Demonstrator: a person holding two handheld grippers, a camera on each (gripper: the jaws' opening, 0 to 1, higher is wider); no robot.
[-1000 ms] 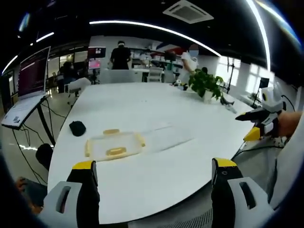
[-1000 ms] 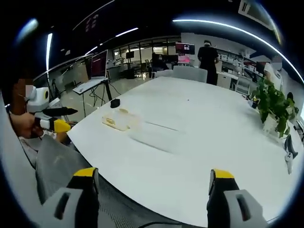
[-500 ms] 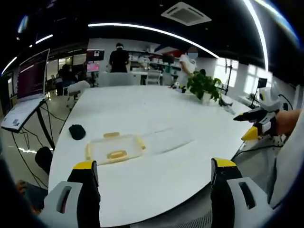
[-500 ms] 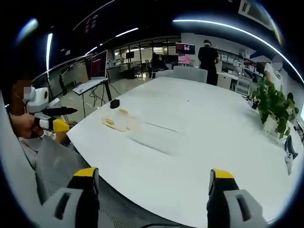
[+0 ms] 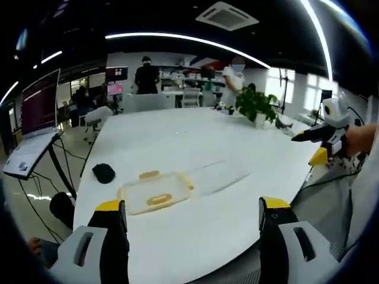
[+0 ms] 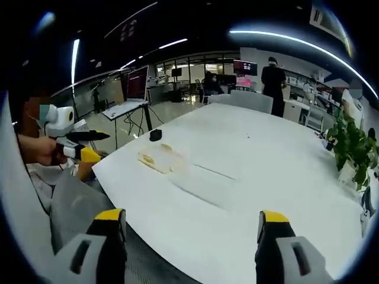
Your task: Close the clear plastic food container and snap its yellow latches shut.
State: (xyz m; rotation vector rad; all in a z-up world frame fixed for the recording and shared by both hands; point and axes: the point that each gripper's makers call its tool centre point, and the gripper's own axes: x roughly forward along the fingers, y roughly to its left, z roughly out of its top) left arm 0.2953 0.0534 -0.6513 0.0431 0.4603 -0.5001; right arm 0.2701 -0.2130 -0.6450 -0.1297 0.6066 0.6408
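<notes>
A clear plastic container (image 5: 155, 193) with yellow latches lies on the white table (image 5: 177, 136), left of centre in the left gripper view. Its clear lid (image 5: 220, 174) lies flat beside it to the right. My left gripper (image 5: 192, 216) is open, off the table's near edge, nothing between its jaws. In the right gripper view the container (image 6: 159, 158) sits far off at the table's left end, with the lid (image 6: 198, 177) beside it. My right gripper (image 6: 192, 226) is open near the table's edge and holds nothing. The right gripper (image 5: 323, 142) appears at the right edge, the left gripper (image 6: 77, 145) at the left.
A small black object (image 5: 104, 173) lies near the table's left edge. A potted plant (image 5: 256, 106) stands at the far right of the table. A laptop on a stand (image 5: 32, 130) is at left. People stand by desks in the background. A grey chair back (image 6: 77, 207) is below.
Both cameras shifted slightly; the container now sits a bit closer and more central in the left gripper view. Nothing on the table moved, and both grippers stayed open.
</notes>
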